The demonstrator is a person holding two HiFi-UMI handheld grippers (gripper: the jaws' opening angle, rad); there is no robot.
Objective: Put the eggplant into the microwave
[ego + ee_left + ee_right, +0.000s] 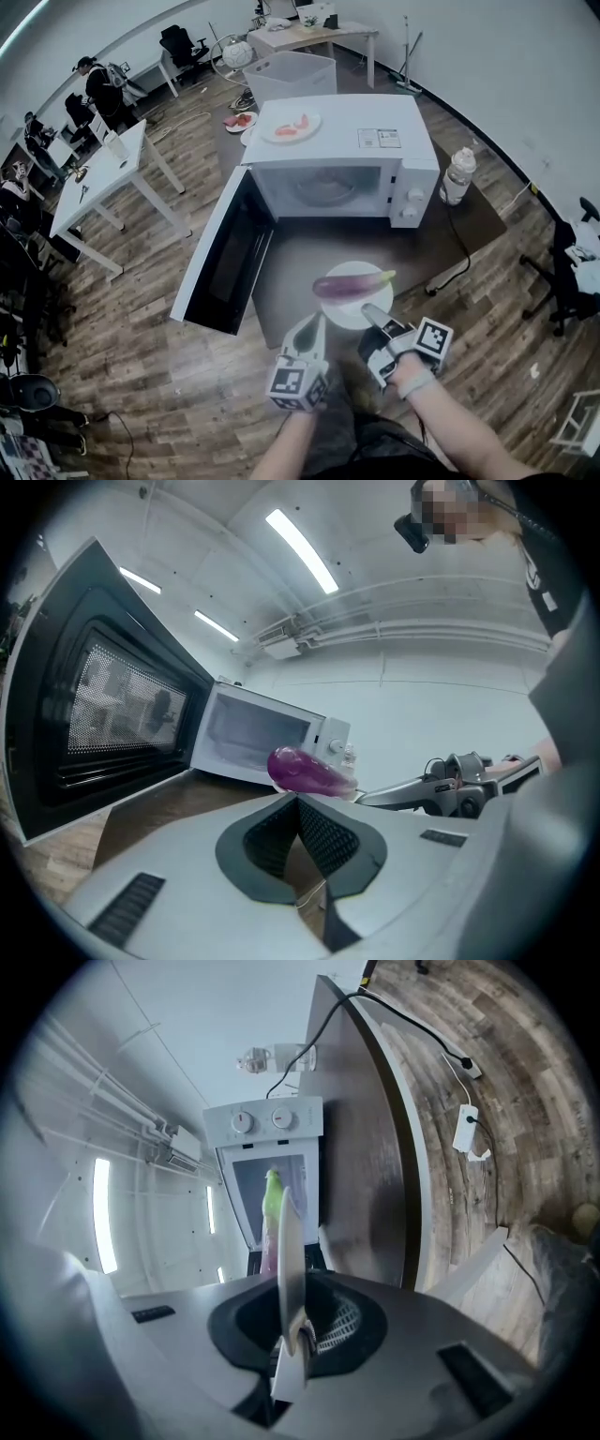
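A purple eggplant (352, 282) with a green stem lies on a white plate (361, 316), in front of the white microwave (375, 141). Its door (225, 258) stands swung open to the left, with the cavity (323, 187) showing. My right gripper (373, 314) is shut on the plate's near rim; in the right gripper view the plate (289, 1260) runs edge-on between the jaws, the eggplant (272, 1199) beyond it. My left gripper (307, 330) sits just left of the plate, shut and empty. In the left gripper view the eggplant (305, 771) lies ahead of the left gripper (298, 801).
The microwave stands on a dark table (469, 225). On top of it is a plate with red food (291, 126). A plastic bottle (457, 175) stands at its right, with a cable trailing off the table. A white bin (291, 75) and white desks (94, 178) lie beyond.
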